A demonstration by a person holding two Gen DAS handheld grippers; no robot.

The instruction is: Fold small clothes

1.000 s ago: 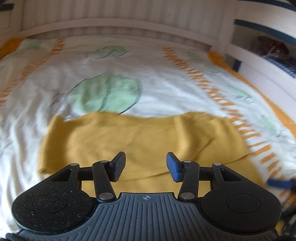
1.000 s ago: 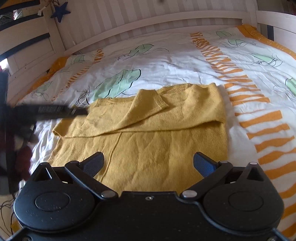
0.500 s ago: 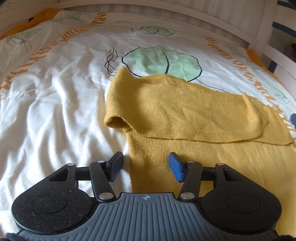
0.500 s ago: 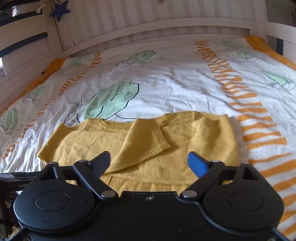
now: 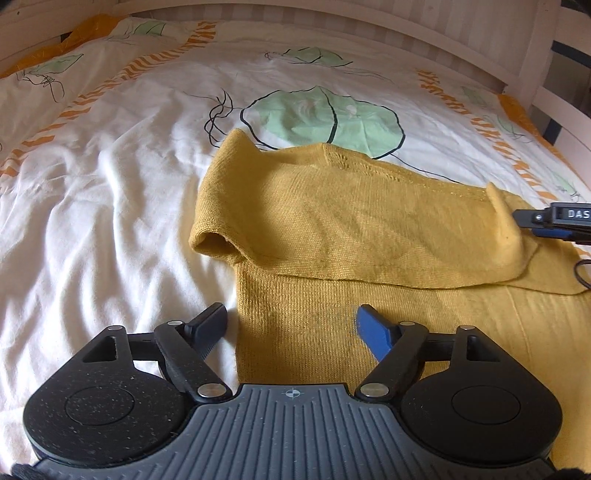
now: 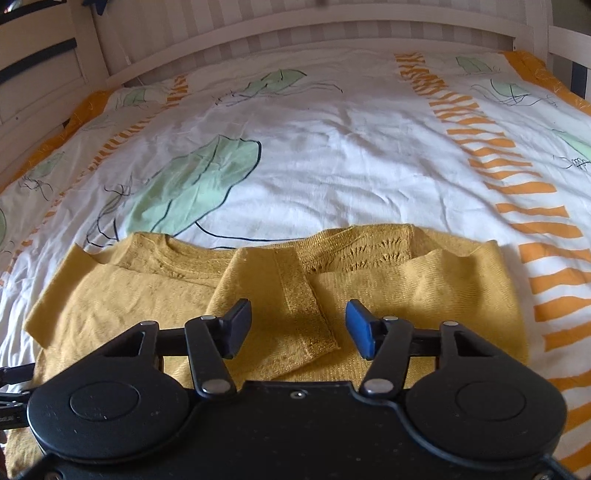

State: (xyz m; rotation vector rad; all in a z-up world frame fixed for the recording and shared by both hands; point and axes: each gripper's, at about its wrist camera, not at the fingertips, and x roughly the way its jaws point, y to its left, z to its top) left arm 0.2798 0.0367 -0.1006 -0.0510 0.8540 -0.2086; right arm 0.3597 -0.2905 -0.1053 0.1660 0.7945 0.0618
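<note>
A mustard-yellow knit sweater [image 5: 369, 229] lies flat on the bed with both sleeves folded in across its chest. My left gripper [image 5: 291, 325] is open and empty, low over the sweater's left side edge, one finger over the sheet and one over the knit. My right gripper [image 6: 298, 325] is open and empty, just above the folded sleeve cuff [image 6: 303, 310] near the sweater's [image 6: 424, 291] middle. The right gripper's fingertip also shows at the right edge of the left wrist view [image 5: 550, 221].
The bed cover [image 5: 110, 192] is white with green leaf prints and orange stripes. A white slatted bed rail [image 6: 295, 33] runs along the far side, and white rails [image 5: 554, 92] stand at the right.
The right gripper moved forward and lower over the sweater and its jaws narrowed. The left gripper swung to the sweater's left edge, came a little closer, and its jaws widened slightly.
</note>
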